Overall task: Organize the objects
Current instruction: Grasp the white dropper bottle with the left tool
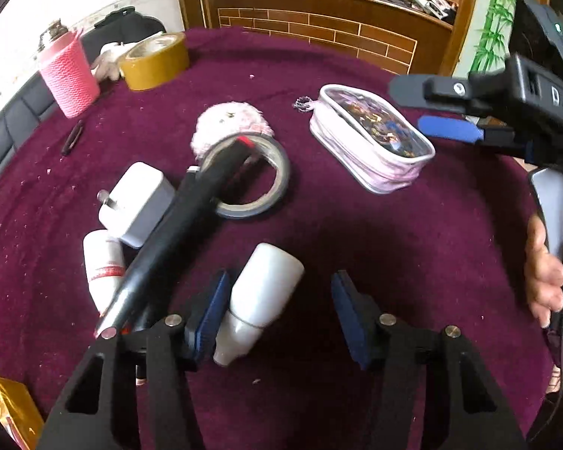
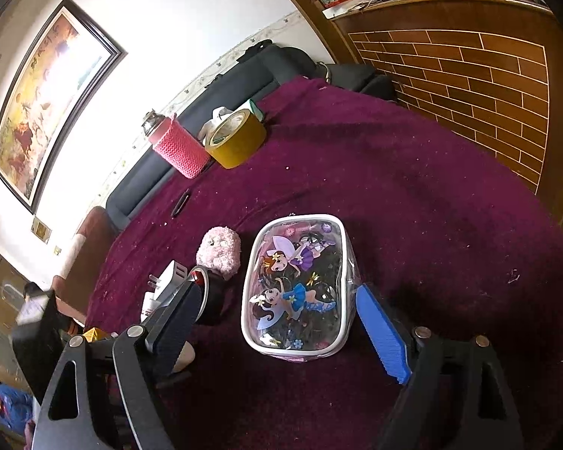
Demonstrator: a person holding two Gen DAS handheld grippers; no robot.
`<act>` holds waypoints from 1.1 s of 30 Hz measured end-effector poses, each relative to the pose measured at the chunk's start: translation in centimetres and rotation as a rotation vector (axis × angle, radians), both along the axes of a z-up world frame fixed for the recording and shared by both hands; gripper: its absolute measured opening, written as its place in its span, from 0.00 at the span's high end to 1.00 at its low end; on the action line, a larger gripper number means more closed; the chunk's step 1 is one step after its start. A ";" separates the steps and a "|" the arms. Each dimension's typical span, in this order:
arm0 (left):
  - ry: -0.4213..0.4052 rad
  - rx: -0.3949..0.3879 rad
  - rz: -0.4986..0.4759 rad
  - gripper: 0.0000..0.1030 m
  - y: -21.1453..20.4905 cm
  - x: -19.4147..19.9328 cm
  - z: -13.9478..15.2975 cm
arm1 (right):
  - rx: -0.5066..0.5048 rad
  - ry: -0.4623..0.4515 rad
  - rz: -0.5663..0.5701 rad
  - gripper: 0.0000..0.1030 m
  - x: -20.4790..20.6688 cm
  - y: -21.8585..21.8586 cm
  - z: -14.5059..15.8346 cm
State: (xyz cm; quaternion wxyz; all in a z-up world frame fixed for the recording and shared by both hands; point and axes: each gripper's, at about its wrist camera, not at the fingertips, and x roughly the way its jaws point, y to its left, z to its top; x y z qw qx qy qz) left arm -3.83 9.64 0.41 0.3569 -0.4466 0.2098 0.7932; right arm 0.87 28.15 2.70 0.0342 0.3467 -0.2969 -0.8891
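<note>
Left wrist view: the left gripper (image 1: 281, 315) stands partly open over the maroon cloth (image 1: 356, 232), its left pad touching a white bottle (image 1: 262, 292) that lies tilted between the jaws, the right pad clear of it; a black pen-like tool (image 1: 176, 236) crosses a grey tape ring (image 1: 277, 187) just beside, with a white plug adapter (image 1: 135, 202) and a pink fluffy toy (image 1: 225, 123) near. Right wrist view: the right gripper (image 2: 277, 330) stands wide open around a clear cartoon-printed pouch (image 2: 300, 285), pads apart from it. Letters "DAS" show on the right gripper's body.

The right gripper (image 2: 281, 332) hung with jaws wide around the fairy pouch (image 2: 298, 285) on the maroon cloth (image 2: 413, 206), not touching; a pink plush (image 2: 219, 249) lay just beside it
</note>
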 end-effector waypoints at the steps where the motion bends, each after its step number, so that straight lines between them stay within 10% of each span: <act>1: -0.006 0.006 0.005 0.47 0.2 -0.1 -0.1 | -0.001 0.001 0.003 0.14 0.0 0.0 0.0; 9: 0.007 0.057 0.158 0.74 -0.6 -0.1 0.4 | 0.013 -0.014 -0.015 0.14 -0.1 0.1 -0.2; 22: 0.056 0.379 0.345 0.75 -13.3 8.3 7.9 | 0.073 0.103 0.117 0.14 0.8 -4.1 3.3; 27: 0.089 0.499 0.387 0.75 -17.9 11.2 9.7 | -0.131 -0.057 0.381 0.14 -3.0 -10.1 2.3; 33: 0.107 0.539 0.422 0.75 -21.5 13.3 9.6 | -0.138 -0.214 0.287 0.43 -7.0 -13.9 -0.4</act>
